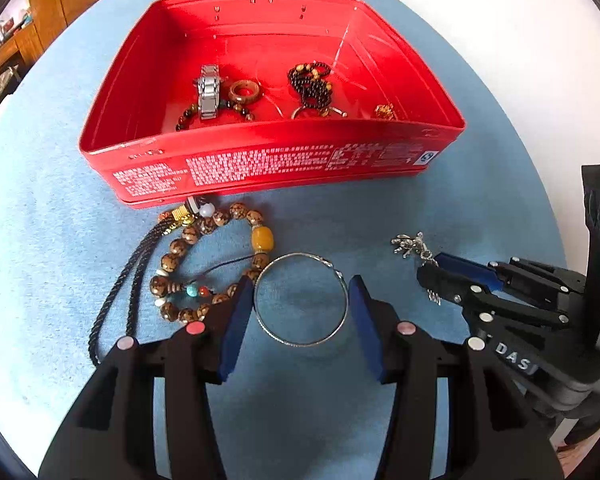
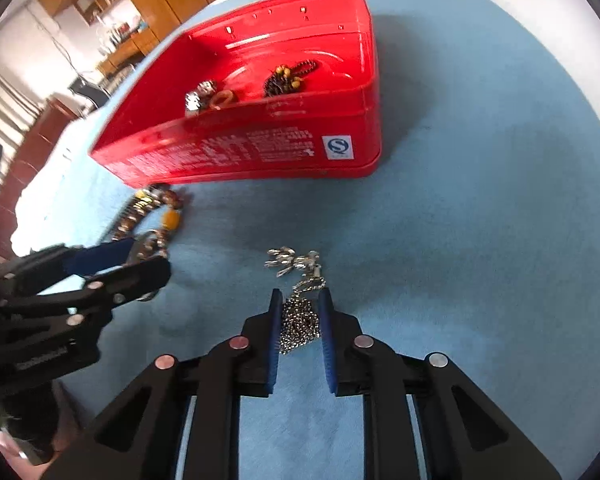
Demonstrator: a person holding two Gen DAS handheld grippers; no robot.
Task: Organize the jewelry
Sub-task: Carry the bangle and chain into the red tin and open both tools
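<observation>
A red tin (image 1: 260, 164) stands on the blue cloth and holds a silver watch (image 1: 209, 92), a wooden ring (image 1: 244, 91), dark bead strands (image 1: 312, 82) and small rings. My left gripper (image 1: 300, 292) is open, its blue pads either side of a thin silver bangle (image 1: 300, 300) lying on the cloth. A brown bead bracelet (image 1: 204, 260) with a black cord lies left of it. My right gripper (image 2: 300, 300) is nearly shut around a silver chain necklace (image 2: 300, 320) whose pendant (image 2: 292, 260) lies ahead on the cloth. The right gripper (image 1: 432, 276) also shows in the left view.
The tin (image 2: 236, 152) sits just beyond both grippers. The left gripper (image 2: 140, 264) appears at the left of the right wrist view, near the bead bracelet (image 2: 156, 208). Wooden cabinets and shelves stand beyond the table's far left edge.
</observation>
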